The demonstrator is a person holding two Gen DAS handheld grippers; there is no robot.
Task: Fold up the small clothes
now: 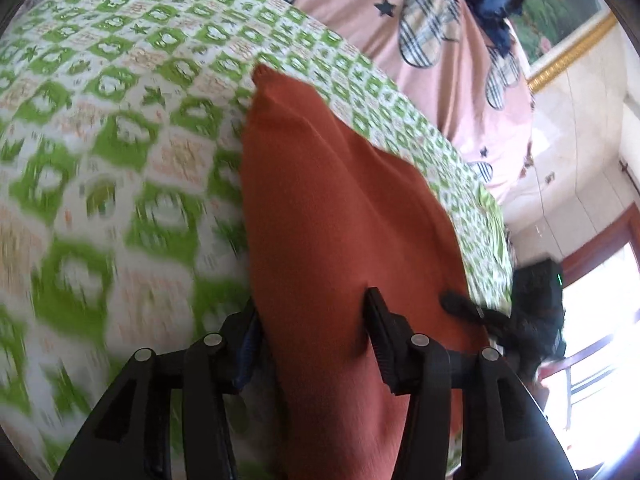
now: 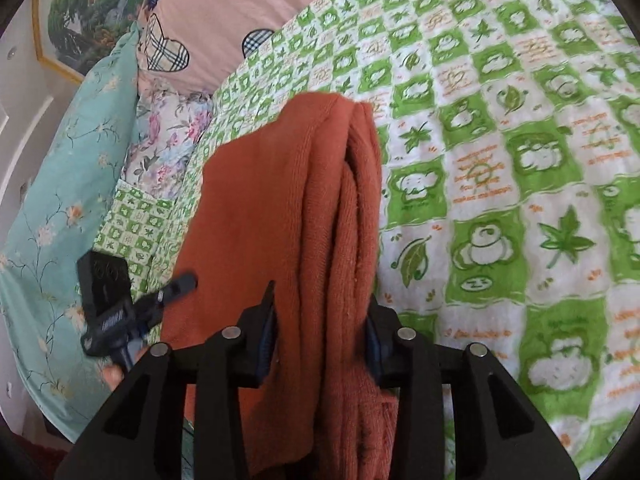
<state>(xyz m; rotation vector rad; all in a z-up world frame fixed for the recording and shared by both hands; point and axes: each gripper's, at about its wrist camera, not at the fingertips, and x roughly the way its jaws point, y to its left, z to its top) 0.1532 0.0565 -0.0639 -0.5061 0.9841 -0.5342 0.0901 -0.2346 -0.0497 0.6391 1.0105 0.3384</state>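
The left gripper [image 1: 312,312] and right gripper [image 2: 320,304] each pinch the orange cloth [image 1: 340,208]. The cloth runs lengthwise from the jaws toward upper centre frame, above the green checked blanket [image 2: 500,160]. Both grippers are equally near.

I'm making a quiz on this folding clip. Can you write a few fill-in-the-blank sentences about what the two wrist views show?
1. Both the left gripper and the right gripper are shut on the ____ cloth.
2. The blanket under it is checked white and ____.
3. The pink sheet carries plaid ____ shapes.

Missing words: rust-orange; green; heart
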